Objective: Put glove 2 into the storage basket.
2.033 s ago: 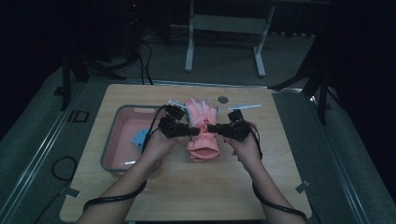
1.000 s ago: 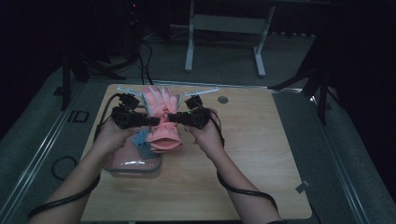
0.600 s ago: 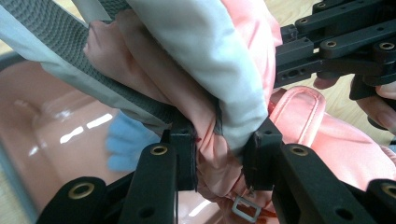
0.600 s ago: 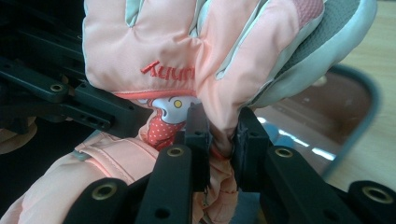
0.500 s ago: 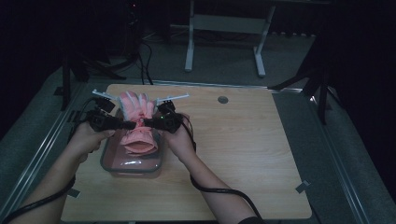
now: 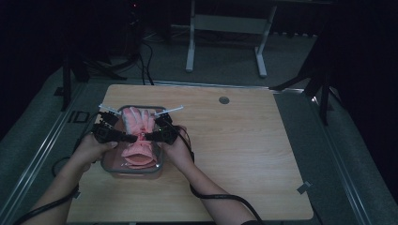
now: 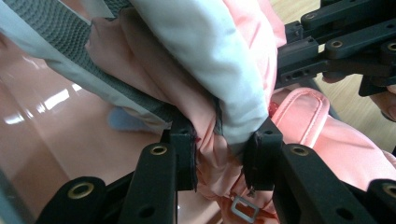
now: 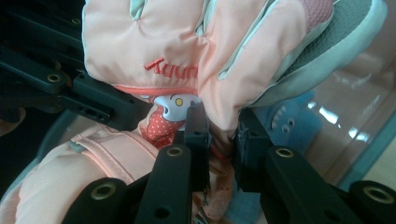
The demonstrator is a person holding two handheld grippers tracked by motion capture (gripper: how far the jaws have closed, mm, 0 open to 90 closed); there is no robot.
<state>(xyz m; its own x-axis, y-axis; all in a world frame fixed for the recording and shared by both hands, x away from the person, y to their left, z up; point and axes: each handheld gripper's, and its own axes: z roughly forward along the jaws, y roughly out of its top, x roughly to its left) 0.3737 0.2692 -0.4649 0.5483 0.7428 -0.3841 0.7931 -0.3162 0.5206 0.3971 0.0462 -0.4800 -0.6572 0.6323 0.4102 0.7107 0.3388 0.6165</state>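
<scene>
Over the clear plastic bin (image 6: 110,165) at the left of the tabletop (image 6: 244,140) hangs one pink padded glove (image 6: 137,136), fingers pointing away from the person. Two grippers hold it: the left gripper (image 6: 126,137) and the right gripper (image 6: 148,136) each have their jaws nearly closed on bunched fabric at the glove's middle, one from either side. Red stitched lettering on the glove reads upside down, partly "unny". One small blue thing (image 8: 292,119) lies in the bin.

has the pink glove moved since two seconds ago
Yes. The pink glove has gone left, from the table's middle to over the clear bin, held by both tongs.
</scene>
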